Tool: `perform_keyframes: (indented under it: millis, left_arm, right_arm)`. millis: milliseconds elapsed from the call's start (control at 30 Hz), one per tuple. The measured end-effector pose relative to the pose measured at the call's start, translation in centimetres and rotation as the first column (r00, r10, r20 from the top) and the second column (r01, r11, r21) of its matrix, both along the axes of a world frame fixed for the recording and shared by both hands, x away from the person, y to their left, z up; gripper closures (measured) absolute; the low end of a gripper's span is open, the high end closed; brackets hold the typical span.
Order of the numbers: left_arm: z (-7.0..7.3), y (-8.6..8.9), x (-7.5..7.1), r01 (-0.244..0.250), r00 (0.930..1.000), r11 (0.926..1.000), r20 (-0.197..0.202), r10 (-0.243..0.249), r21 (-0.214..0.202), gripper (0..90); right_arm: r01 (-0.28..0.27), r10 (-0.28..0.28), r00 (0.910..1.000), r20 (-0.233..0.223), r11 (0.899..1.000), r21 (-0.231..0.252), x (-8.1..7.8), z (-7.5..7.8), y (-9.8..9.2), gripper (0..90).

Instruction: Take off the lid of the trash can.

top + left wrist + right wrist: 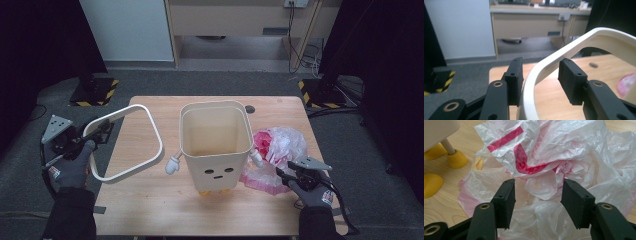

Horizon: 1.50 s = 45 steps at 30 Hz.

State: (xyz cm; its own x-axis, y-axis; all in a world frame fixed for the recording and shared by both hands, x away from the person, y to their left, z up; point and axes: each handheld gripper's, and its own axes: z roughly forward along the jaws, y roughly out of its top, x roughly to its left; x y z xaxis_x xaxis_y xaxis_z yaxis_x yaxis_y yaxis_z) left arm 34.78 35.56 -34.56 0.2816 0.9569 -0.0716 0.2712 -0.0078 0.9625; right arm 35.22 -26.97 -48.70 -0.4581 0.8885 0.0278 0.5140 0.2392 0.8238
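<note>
A cream square ring [156,134], a bin's loose rim, hangs tilted over the table's left side. My left gripper [102,129] is shut on its near left bend. In the left gripper view the ring [574,41] runs up between the two black pads of the left gripper [540,80]. A cream bin [215,150] with a drawn face, small white arms and yellow feet [456,160] stands mid-table, its top uncovered. To its right lies a crumpled clear and pink plastic bag [280,142]. My right gripper [282,172] is open just above the bag [564,150], pads of the right gripper [537,200] apart.
The wooden table [150,205] has a small dark disc [249,108] near its far edge. Beyond it are grey carpet, a wooden desk with cables [300,50] and two stands on hazard-striped bases [92,90].
</note>
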Motion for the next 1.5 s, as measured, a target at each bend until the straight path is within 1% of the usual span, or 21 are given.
perform_keyframes:
  millis: [100,267,433,600,700,733,833,900,1067,1133,1233,1300,1367,1500]
  left_arm:
    - [-1.7,0.5,0.4,-0.029,0.9991,0.9992,-0.030,0.029,0.028,54.5]
    - [-4.4,0.9,0.7,-0.038,0.9968,0.9979,-0.069,0.042,0.052,54.4]
    - [-6.7,0.6,0.8,-0.032,0.9937,0.9971,-0.105,0.039,0.069,54.4]
    - [-8.7,0.0,1.3,-0.025,0.9892,0.9973,-0.142,0.034,0.070,54.4]
    - [-9.8,-0.5,1.7,-0.014,0.9877,0.9959,-0.154,0.027,0.090,54.4]
    - [-10.1,-0.6,1.8,-0.008,0.9874,0.9954,-0.157,0.023,0.095,54.4]
    - [-11.0,-0.8,2.2,0.010,0.9851,0.9966,-0.172,0.005,0.082,54.4]
    - [-11.5,-0.9,2.3,0.017,0.9835,0.9966,-0.181,-0.002,0.080,54.4]
    - [-12.6,-1.3,2.7,0.035,0.9784,0.9931,-0.207,-0.011,0.112,54.4]
    - [-13.2,-1.5,2.9,0.042,0.9747,0.9924,-0.223,-0.015,0.116,54.4]
    - [-13.8,-1.8,3.3,0.050,0.9685,0.9873,-0.249,-0.011,0.151,54.3]
    - [-14.1,-2.0,3.4,0.057,0.9653,0.9871,-0.260,-0.017,0.150,54.3]
    - [-14.6,-2.2,3.5,0.067,0.9616,0.9880,-0.273,-0.027,0.139,54.4]
    - [-15.4,-2.7,3.6,0.092,0.9532,0.9847,-0.299,-0.044,0.148,54.3]
  right_arm:
    - [0.000,0.000,1.0000,-0.001,1.000,-0.001,0.0,0.0,0.0,44.5]
    - [0.003,-0.003,1.0000,-0.001,1.000,0.004,0.0,0.0,0.0,44.5]
    - [0.002,-0.002,1.0000,-0.001,1.000,0.004,0.0,0.0,0.0,44.5]
    - [0.003,-0.003,1.0000,-0.003,1.000,0.003,0.0,0.0,0.0,44.5]
    - [0.003,-0.003,1.0000,-0.002,1.000,0.003,0.0,0.0,0.0,44.4]
    - [0.002,-0.002,1.0000,-0.002,1.000,0.004,0.0,0.0,0.0,44.4]
    - [0.001,-0.001,1.0000,-0.002,1.000,0.004,0.0,0.0,0.0,44.5]
    - [0.000,0.000,1.0000,-0.001,1.000,0.003,0.0,0.0,0.0,44.4]
    - [-0.002,0.002,1.0000,-0.002,1.000,0.000,0.1,0.0,0.0,44.4]
    - [0.000,0.000,1.0000,-0.002,1.000,0.000,0.1,0.0,0.0,44.5]
    - [0.001,-0.001,1.0000,-0.001,1.000,0.003,0.0,0.0,0.0,44.5]
    - [0.000,0.000,1.0000,0.000,1.000,0.004,0.1,0.0,0.0,44.4]
    - [0.000,0.000,1.0000,0.000,1.000,0.004,0.1,0.0,0.0,44.4]
    - [-0.001,0.001,1.0000,0.004,1.000,0.010,0.0,0.1,0.0,44.5]
